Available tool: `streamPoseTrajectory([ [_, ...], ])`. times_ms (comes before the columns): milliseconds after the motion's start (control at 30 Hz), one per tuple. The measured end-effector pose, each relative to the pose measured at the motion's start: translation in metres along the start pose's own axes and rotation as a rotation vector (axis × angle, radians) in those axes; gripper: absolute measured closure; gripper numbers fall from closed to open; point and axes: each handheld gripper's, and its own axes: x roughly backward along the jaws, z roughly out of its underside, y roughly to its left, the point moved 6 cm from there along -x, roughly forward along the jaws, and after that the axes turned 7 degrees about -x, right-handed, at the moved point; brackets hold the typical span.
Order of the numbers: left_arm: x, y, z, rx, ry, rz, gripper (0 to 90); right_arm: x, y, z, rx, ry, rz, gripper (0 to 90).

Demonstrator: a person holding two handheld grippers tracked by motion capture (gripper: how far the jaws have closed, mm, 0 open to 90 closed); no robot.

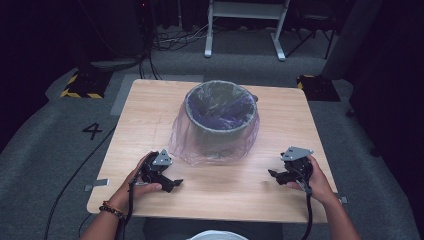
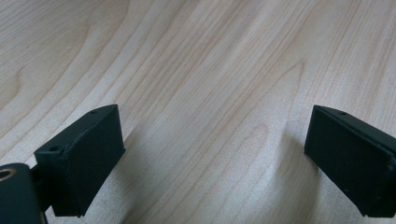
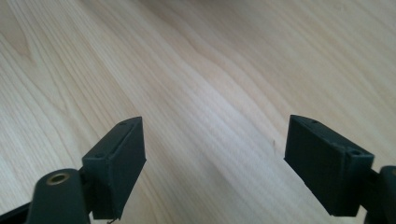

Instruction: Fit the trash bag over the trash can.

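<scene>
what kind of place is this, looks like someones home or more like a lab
Most likely a lab or recording studio, not a home: a lone wooden table stands on grey carpet marked with a number 4, cables trail across the floor, and hazard-striped stand bases sit behind it.

Grey bin (image 1: 220,117), translucent pinkish bag (image 1: 182,142), light wood-grain table (image 1: 150,107), black jaws

Left gripper (image 1: 172,183) and right gripper (image 1: 274,174) low, well apart, jaws spread wide, pointing inward.
</scene>
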Motion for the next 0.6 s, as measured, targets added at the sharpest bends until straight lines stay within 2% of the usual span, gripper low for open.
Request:
streamPoseTrajectory([
  [267, 0.0, 0.0, 0.0, 0.001, -0.001, 0.001, 4.4, -0.004, -0.003, 0.029, -0.09, -0.014, -0.032, 20.2],
  [367, 0.0, 0.0, 0.0, 0.0, -0.001, 0.0, 4.4, -0.005, -0.005, 0.043, -0.142, -0.029, -0.05, 19.4],
  [433, 0.0, 0.0, 0.0, 0.0, -0.001, 0.0, 4.4, -0.002, -0.009, 0.052, -0.199, -0.057, -0.069, 18.8],
  [500, 0.0, 0.0, 0.0, 0.0, -0.001, 0.0, 4.4, 0.0, -0.012, 0.058, -0.244, -0.079, -0.069, 18.5],
  [600, 0.0, 0.0, 0.0, 0.0, -0.001, 0.0, 4.4, 0.003, -0.013, 0.064, -0.265, -0.09, -0.04, 17.4],
])
